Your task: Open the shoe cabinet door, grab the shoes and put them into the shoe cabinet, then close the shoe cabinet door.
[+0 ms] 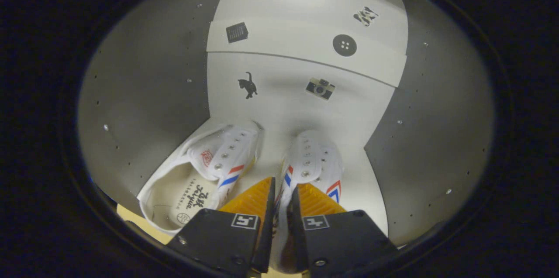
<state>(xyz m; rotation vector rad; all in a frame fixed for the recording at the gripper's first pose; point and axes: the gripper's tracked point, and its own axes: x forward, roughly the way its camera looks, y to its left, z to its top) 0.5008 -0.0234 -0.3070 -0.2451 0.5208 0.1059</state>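
The cabinet [144,94] is open, with grey side walls and a white back wall. The back wall has small stickers on it: a button [344,45], a camera [320,88] and a cat [248,84]. Two white shoes with red and blue stripes sit on the cabinet floor, toes toward the back. The left shoe [196,182] lies beside the fingers. The gripper [283,195] is nearly closed, both fingers pinching the side wall of the right shoe [312,160].
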